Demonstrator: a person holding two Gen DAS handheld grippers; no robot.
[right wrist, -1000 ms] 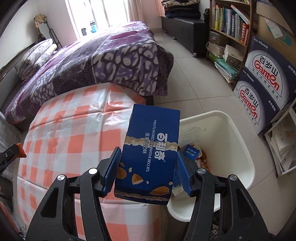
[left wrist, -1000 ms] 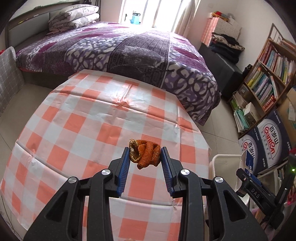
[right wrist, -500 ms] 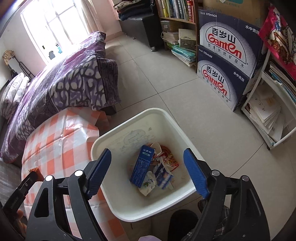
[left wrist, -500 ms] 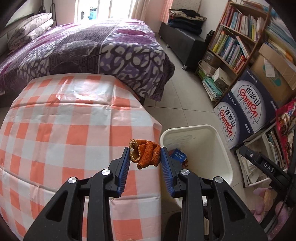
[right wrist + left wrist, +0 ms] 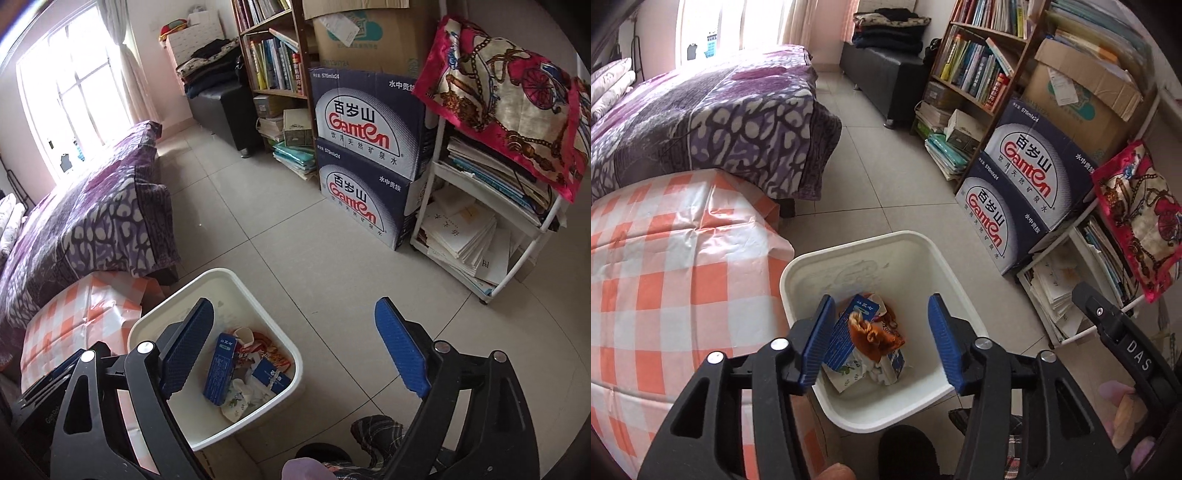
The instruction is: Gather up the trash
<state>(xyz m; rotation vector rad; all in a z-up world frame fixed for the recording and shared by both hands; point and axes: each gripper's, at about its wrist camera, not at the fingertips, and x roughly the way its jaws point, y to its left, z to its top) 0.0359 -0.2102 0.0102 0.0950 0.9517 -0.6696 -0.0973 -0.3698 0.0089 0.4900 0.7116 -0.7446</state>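
While my left gripper [image 5: 881, 338] hangs above the white bin [image 5: 849, 243], its jaws have just been opening and now stand apart, the orange peel [image 5: 866, 334] loose between them over the blue biscuit box [image 5: 219, 373] and wrappers below. My right gripper [image 5: 295, 345] is spread wide and empty, its jaws having just been opening too, reaching past the bin's rim over bare floor tile [image 5: 332, 258]. For a clean drop I judge it best to hold the left jaws centred over the bin until the peel falls clear, then go to the checked table [image 5: 665, 277] for more.
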